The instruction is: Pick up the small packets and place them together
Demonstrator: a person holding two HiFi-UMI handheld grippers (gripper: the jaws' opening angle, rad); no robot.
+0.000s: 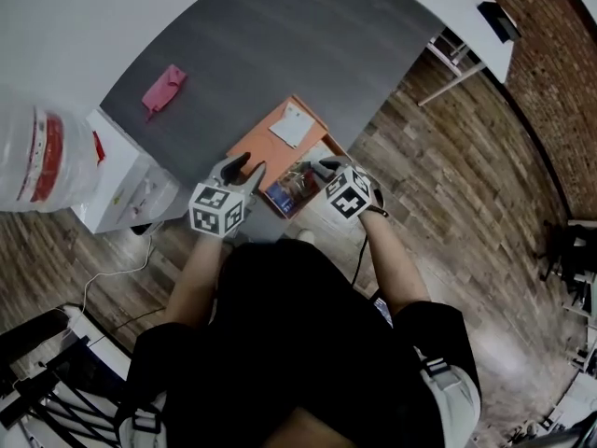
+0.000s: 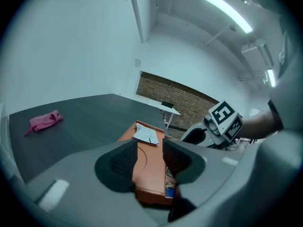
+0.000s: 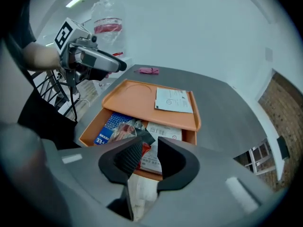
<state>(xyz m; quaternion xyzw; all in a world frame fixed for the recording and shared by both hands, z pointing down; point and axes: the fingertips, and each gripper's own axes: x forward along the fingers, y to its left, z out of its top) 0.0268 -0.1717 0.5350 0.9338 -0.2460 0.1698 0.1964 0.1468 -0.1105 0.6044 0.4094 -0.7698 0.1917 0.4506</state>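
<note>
Packets (image 1: 291, 190), in the head view, lie in the orange box (image 1: 266, 147) at the counter's (image 1: 280, 45) edge. Left gripper view: your left gripper (image 2: 148, 151) is spread wide, framing the box; keep it clear. Right gripper view: your right gripper (image 3: 149, 149), part spread and pinching nothing, hangs above the packets; lower squarely onto one.

Probably an office: desks (image 1: 280, 35), water dispenser (image 1: 121, 180), brick wall (image 1: 550, 45).

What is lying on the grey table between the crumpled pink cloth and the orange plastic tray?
Nothing: the head view shows only bare grey tabletop between the crumpled pink cloth and the orange plastic tray.
</note>
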